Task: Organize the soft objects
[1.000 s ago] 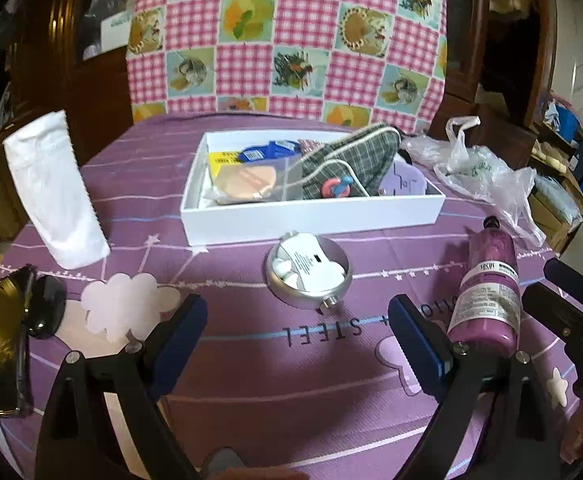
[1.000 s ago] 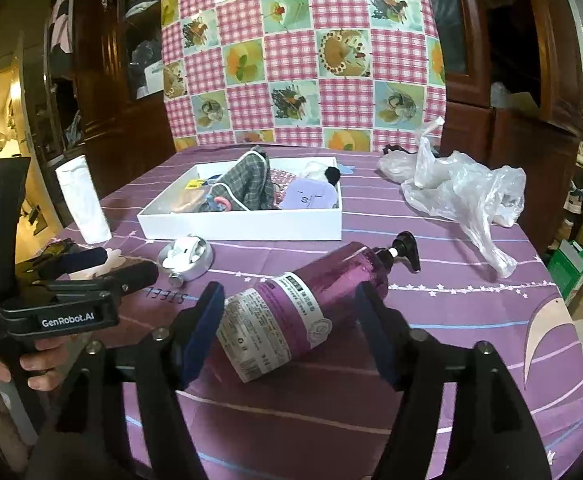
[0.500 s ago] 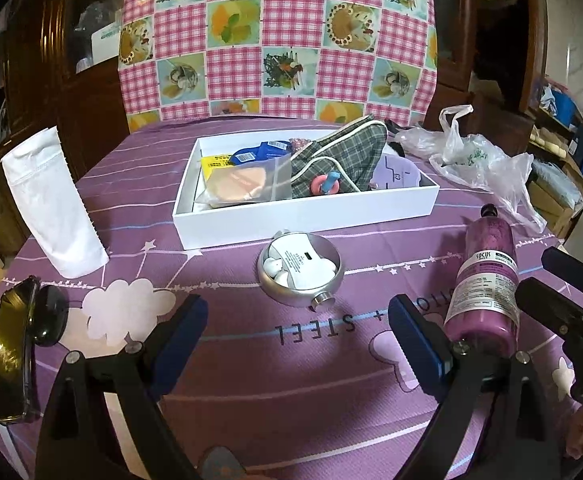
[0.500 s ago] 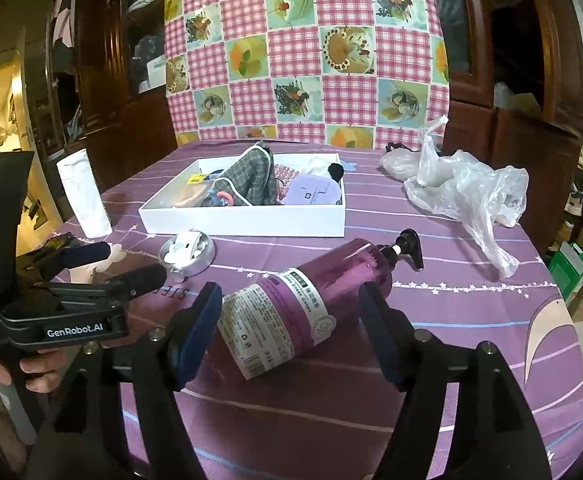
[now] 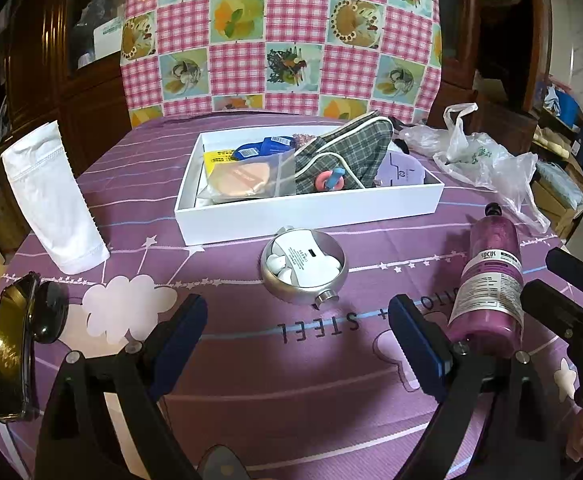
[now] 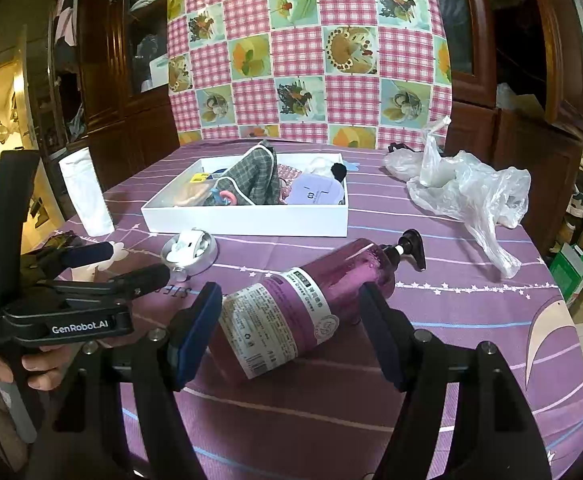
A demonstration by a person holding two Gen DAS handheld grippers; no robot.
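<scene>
White fabric sleeve (image 5: 53,200) stands upright, well left of the white box (image 5: 307,216), near the table edge. It looks light, limp and likely to buckle; pinch mid-body across a fold. Left gripper (image 5: 297,340) has jaws wide apart, holding nothing. Right gripper (image 6: 291,332), jaws apart, straddles the purple pump bottle (image 6: 311,304), not clamped.

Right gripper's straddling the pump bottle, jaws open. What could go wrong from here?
1. The purple pump bottle lies on its side, angled across the right gripper; a squeeze on the round body may make it roll or slip out.
2. The left gripper hangs open close to the metal dish of earbuds; a nudge could spill them.
</scene>
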